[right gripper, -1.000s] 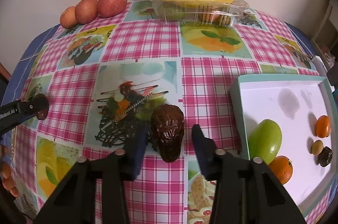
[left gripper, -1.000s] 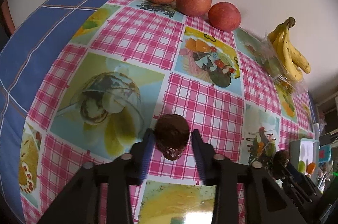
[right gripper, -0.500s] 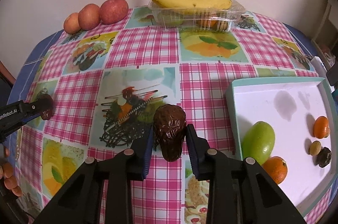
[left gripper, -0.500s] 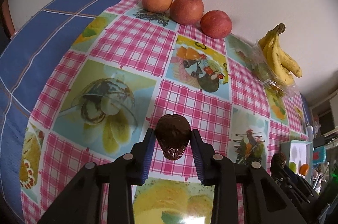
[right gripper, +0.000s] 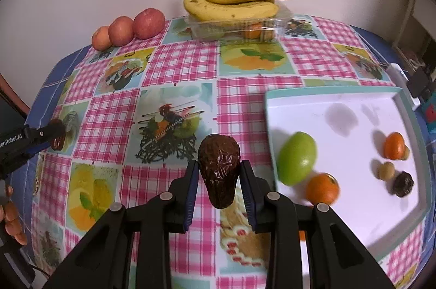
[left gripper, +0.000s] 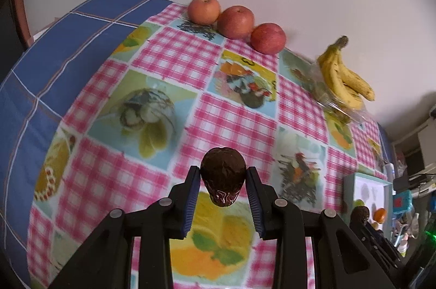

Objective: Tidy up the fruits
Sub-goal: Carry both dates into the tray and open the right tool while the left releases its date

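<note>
Both grippers had closed onto their dates and lifted them since a second earlier, when the jaws stood open around fruit lying on the cloth.

Left wrist view: the left gripper was clenched on a dark, wrinkled date, low in the frame's centre, with the date's blunt end sticking out past the pads. Below it lay the checked tablecloth. Three apples sat in a row at upper centre against the wall, and bananas rested on a clear box at upper right. The tray showed small at lower right, with the other held date just in front of it.

Right wrist view: the right gripper was clenched on a longer date, again low centre. The tray filled the right side, just beside the gripper, holding a green fruit, two oranges and some smaller pieces at its far right. The left gripper appeared at the left edge with its date.

Judging from these pictures, the risk lay in the grip: each date looked glossy and was pinched near one end, so it could pivot or slip out on the way to the tray. Released from height, it might roll into the green fruit or over the low rim.
</note>
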Tool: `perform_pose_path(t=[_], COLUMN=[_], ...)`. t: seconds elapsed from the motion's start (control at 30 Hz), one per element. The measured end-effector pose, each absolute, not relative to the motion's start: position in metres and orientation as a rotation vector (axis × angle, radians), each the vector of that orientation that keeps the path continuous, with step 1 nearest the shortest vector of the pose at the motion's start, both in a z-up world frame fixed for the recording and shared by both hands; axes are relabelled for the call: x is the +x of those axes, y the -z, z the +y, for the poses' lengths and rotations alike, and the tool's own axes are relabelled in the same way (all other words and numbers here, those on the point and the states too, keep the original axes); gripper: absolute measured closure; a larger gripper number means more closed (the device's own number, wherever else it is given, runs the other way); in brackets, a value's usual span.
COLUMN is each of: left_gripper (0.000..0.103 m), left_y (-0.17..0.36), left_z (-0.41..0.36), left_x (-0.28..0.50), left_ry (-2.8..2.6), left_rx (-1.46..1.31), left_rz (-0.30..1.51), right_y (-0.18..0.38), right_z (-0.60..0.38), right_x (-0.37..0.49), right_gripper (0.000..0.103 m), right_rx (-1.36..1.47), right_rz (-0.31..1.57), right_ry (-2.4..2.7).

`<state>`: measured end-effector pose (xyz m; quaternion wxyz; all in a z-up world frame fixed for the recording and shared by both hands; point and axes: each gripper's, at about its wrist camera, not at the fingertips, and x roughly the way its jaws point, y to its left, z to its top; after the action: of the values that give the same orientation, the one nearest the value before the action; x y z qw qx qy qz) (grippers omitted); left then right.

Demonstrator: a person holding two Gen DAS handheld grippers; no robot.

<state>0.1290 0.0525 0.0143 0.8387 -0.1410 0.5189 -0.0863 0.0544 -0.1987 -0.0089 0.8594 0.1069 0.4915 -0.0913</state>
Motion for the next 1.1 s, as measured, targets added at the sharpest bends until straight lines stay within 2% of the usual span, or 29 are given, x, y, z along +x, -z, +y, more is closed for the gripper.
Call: perform_pose_path(t=[0.5,1.1], left_gripper=[0.067,0.066], left_y=[-0.035,-0.016], left_z=[-0.034,-0.188], left_x=[0.099,0.029], left_ry=[0.292,0.65], left_rx=[-0.194,-0.045], left_rz=[1.082,1.207], right_y=[-0.012,-0.015], right_z=[-0.259,-0.378], right_x=[0.013,-0.048], right_gripper=[0.071,0.071], right_rx=[0.296,0.456], right_rz=[0.973,0.956], right_ry=[0.251,0.501])
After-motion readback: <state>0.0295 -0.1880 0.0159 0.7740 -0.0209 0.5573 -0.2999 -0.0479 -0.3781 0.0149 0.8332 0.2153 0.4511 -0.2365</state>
